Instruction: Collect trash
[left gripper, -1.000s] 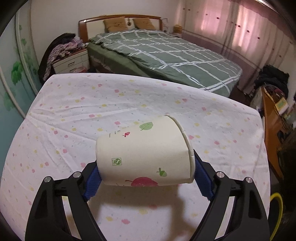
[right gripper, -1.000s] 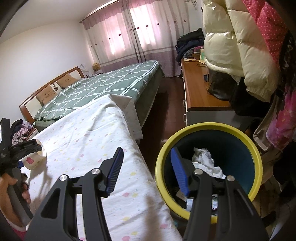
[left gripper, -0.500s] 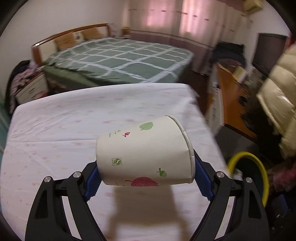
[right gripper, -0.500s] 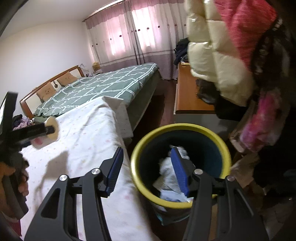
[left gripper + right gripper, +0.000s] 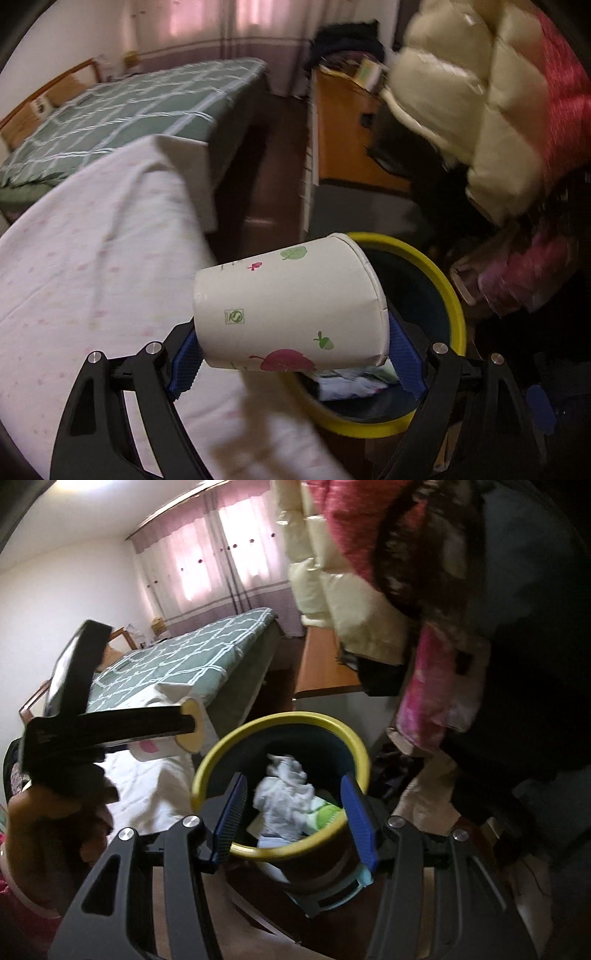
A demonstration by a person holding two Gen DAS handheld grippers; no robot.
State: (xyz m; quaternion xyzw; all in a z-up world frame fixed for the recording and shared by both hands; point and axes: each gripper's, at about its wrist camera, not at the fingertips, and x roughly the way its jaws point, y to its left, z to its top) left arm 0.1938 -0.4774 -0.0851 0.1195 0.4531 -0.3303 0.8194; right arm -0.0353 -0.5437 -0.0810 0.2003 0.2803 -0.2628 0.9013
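Since earlier frame: left tool [image 5: 295, 365] swung from over bed to bin [image 5: 452, 295]; paper cup [image 5: 291, 314] now at bin rim. Left tool clamped on one cup, held sideways. Right tool [image 5: 295, 819] wide apart, empty, above bin [image 5: 354, 746]. One bin, yellow rim, crumpled tissue [image 5: 286, 797] inside. White-sheeted bed [image 5: 92, 277] beside bin.
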